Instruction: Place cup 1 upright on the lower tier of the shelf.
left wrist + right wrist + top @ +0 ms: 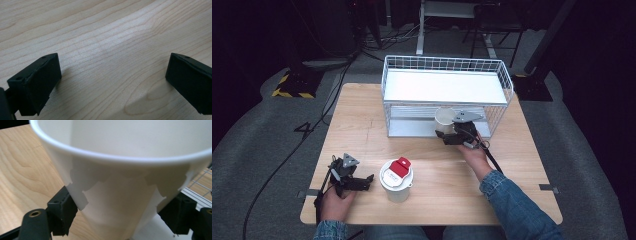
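Dark floor with cables surrounds the light wooden table (362,120) in the high view. A white wire rack with a flat white shelf (447,86) stands at the table's far edge, right of the middle. The right gripper (451,131) holds a plain white paper cup (444,120) at the rack's open front, the cup tipped with its mouth showing, just at the lower tier. A person's denim sleeve (512,205) comes in from the near right corner. Near the near edge, about the middle, stands a white lidded cup with a red label on its lid (397,179), upright and apart from both grippers. The left gripper (364,180) rests by the near left corner, just left of that lidded cup and not touching it.

From the left gripper view, the two black jaws stand wide apart over bare wood grain (107,50), nothing between them.

Along the right gripper view, the black jaws pinch the paper cup (120,195) low on its sides, one on each flank, its rim wide above them. Table wood shows at the left, and a strip of the rack's wire and shelf (200,192) at the right.
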